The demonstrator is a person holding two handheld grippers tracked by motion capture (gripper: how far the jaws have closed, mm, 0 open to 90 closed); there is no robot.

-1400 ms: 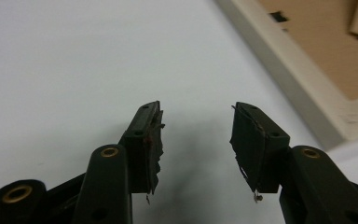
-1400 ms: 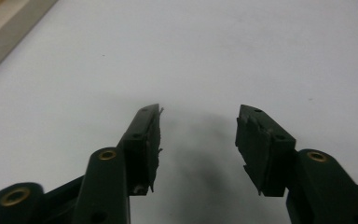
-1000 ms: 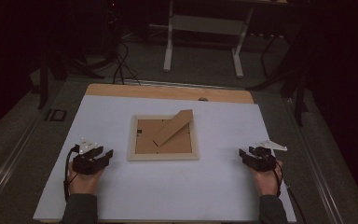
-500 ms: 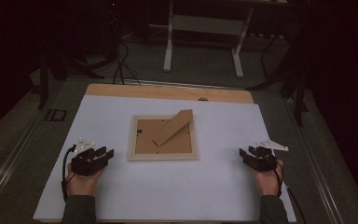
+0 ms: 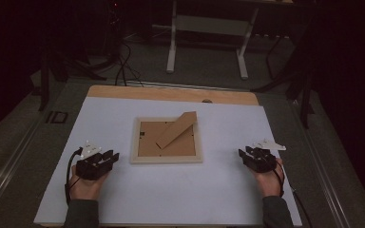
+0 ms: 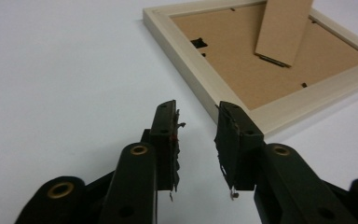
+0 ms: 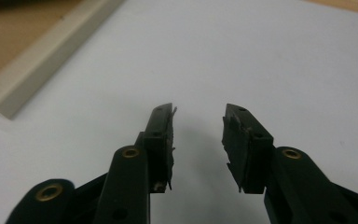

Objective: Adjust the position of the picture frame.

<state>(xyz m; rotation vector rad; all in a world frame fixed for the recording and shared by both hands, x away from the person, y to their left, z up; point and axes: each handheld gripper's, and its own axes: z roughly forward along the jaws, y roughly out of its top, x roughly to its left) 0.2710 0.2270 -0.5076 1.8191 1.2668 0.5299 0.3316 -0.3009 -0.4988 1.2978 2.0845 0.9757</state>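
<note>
Worktop (image 5: 123,92) wooden, mostly covered by a white sheet (image 5: 180,190). Picture frame (image 5: 166,158) lies face down at the sheet's middle, its cardboard stand (image 5: 177,129) flipped up. Bare wood strip shows along the far edge.

A pale wooden picture frame (image 5: 167,140) lies face down and flat near the middle of the desk, a little toward the far edge. Its brown backing board (image 5: 147,142) faces up. A brown cardboard easel stand (image 5: 176,129), hinged to the backing, slants toward the frame's far right corner.
</note>
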